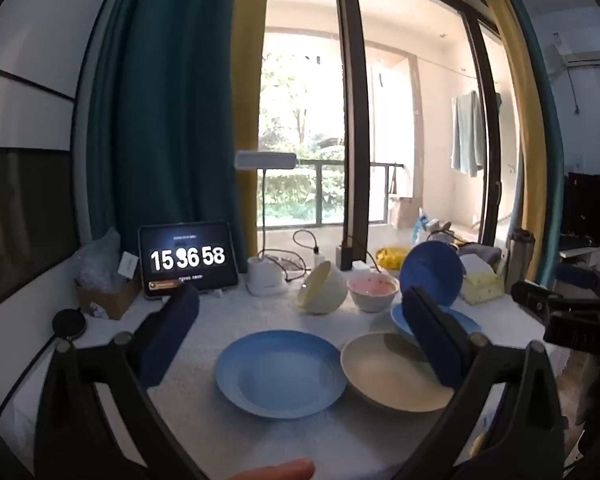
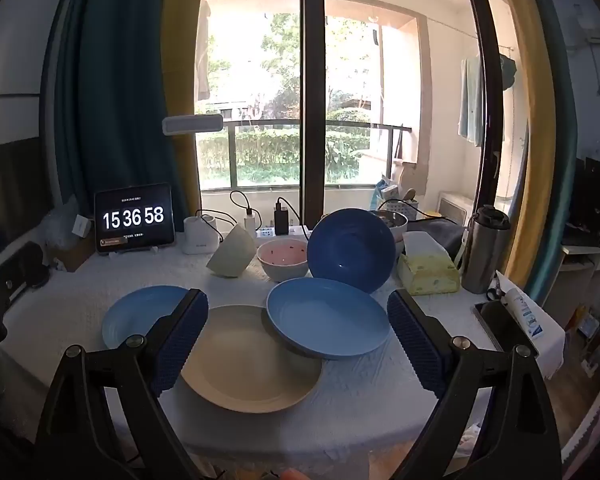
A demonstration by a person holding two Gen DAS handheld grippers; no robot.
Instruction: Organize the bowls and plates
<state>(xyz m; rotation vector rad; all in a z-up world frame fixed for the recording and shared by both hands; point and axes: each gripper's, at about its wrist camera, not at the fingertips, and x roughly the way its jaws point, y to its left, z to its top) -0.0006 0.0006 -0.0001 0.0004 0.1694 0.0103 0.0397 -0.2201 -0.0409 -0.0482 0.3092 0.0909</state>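
Here, at what looks like the very start of the sorting, both grippers hover above a white-clothed table point(image 2: 360, 380) with jaws spread wide and nothing between them. Three plates lie in front: a light blue plate point(image 1: 278, 372) on the left, a beige plate point(image 2: 252, 360) in the middle, and a second blue plate point(image 2: 328, 322) whose edge overlaps the beige one. Behind them, a cream bowl point(image 2: 232, 256) lies tipped on its side, a pink-lined bowl point(image 2: 283, 258) stands upright, and a dark blue bowl point(image 2: 352, 250) leans on edge. The next move likely calls for a thin-rim pinch to begin stacking. The left gripper point(image 1: 300, 328) view alone catches the right gripper's body at its right edge; the right gripper point(image 2: 298, 336) view alone shows the steel flask point(image 2: 486, 250) whole.
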